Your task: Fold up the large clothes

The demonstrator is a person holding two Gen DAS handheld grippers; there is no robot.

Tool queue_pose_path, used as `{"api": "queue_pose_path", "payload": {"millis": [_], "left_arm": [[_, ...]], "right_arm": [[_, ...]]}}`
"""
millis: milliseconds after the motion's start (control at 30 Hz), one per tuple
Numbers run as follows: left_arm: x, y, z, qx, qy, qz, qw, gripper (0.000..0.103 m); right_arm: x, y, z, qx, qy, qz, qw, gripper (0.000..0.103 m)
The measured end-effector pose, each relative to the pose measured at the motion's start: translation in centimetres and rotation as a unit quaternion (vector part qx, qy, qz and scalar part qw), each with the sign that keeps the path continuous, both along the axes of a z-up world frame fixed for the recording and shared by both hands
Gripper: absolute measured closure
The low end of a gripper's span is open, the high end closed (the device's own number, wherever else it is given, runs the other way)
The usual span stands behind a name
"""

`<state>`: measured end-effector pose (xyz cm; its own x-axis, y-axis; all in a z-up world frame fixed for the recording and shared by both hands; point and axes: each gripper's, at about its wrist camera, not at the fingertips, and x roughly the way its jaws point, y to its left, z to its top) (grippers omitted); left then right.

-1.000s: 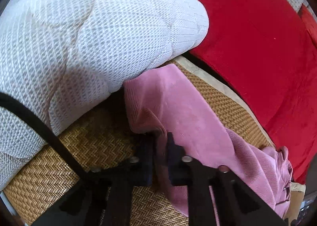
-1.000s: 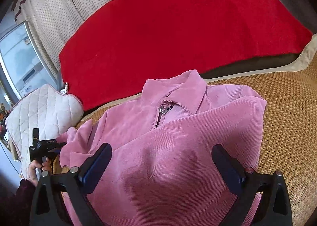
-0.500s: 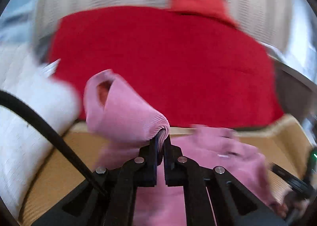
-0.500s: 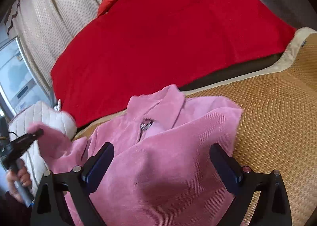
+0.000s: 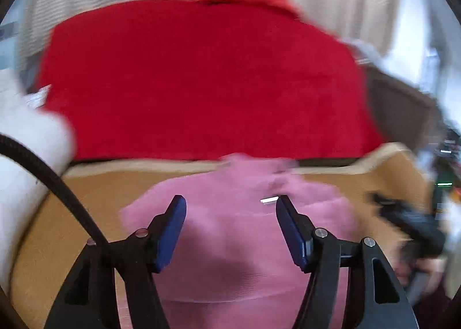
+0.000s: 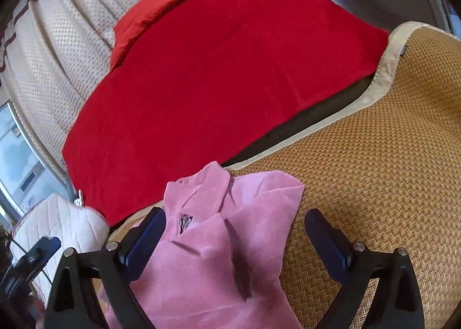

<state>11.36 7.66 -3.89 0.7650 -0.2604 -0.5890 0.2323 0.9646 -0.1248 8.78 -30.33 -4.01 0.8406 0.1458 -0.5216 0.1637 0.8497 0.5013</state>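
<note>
while both grippers gape — pink jacket [image 6: 224, 242] folded

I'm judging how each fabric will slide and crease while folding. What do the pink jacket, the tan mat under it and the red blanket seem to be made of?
Pink jacket: soft, matte, fine-ribbed cloth, probably corduroy; a metal zipper pull shows at the collar.
Tan mat: woven rattan or bamboo, by its herringbone weave, edged with beige fabric.
Red blanket: plush and matte, likely fleece.

Clearance: woven mat [image 6: 374, 173] bare to the jacket's right.
White quilted cushion [image 6: 66, 225] crowds left; red blanket [image 6: 224, 69] bounds far edge.
</note>
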Motion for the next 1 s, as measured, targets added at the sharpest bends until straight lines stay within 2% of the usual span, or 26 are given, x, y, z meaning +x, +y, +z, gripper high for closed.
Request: {"api": "queue_pose_path", "payload": {"millis": [100,200,267,333,367,433,467,600,700,767,833,900,1000], "left_arm": [[1.4,1.9,-3.1,0.023,0.023,0.045,0.9985,0.037],[2.9,2.0,-6.2,0.045,0.076,0.054,0.9947,0.037],[3.9,1.6,-8.4,0.098,0.114,0.068,0.9862,0.037],[4.2,2.2,-9.8,0.103,0.154,0.063,0.9806,0.037],[4.3,2.1,-10.4,0.105,0.165,0.06,0.9789,0.037],[4.4,2.1,-11.4,0.122,0.176,0.055,0.9752,0.035],[4.5,2.2,-11.6,0.116,0.182,0.052,0.975,0.035],[3.7,3.4,-10.6,0.086,0.175,0.055,0.9793,0.035],[2.9,3.1,-9.2,0.079,0.138,0.046,0.9862,0.035],[2.5,2.5,-8.2,0.076,0.109,0.034,0.9905,0.035],[2.0,1.9,-7.9,0.079,0.097,0.022,0.9919,0.035],[2.2,0.8,-8.9,0.094,0.115,0.009,0.9888,0.035],[2.2,-0.8,-10.8,0.128,0.142,0.002,0.9816,0.035]], "right_arm": [[0.7,1.5,-0.3,-0.012,0.012,0.033,0.999,0.022],[1.3,3.7,-0.9,-0.048,0.021,0.057,0.997,0.031],[1.7,5.2,-1.3,-0.066,0.026,0.079,0.994,0.038],[2.2,6.4,-2.0,-0.078,0.037,0.096,0.992,0.045],[2.6,6.9,-2.7,-0.083,0.051,0.107,0.989,0.051],[3.5,7.7,-4.2,-0.092,0.089,0.121,0.984,0.052],[4.0,8.0,-5.2,-0.1,0.116,0.126,0.98,0.052],[3.7,7.5,-5.2,-0.091,0.111,0.123,0.982,0.052],[2.7,7.0,-4.3,-0.09,0.08,0.116,0.986,0.052],[2.0,7.5,-3.3,-0.099,0.05,0.125,0.986,0.052],[1.5,8.3,-2.6,-0.101,0.033,0.146,0.984,0.052],[1.8,9.2,-3.0,-0.107,0.047,0.164,0.979,0.052],[2.8,10.2,-5.2,-0.119,0.108,0.189,0.969,0.051]]}}
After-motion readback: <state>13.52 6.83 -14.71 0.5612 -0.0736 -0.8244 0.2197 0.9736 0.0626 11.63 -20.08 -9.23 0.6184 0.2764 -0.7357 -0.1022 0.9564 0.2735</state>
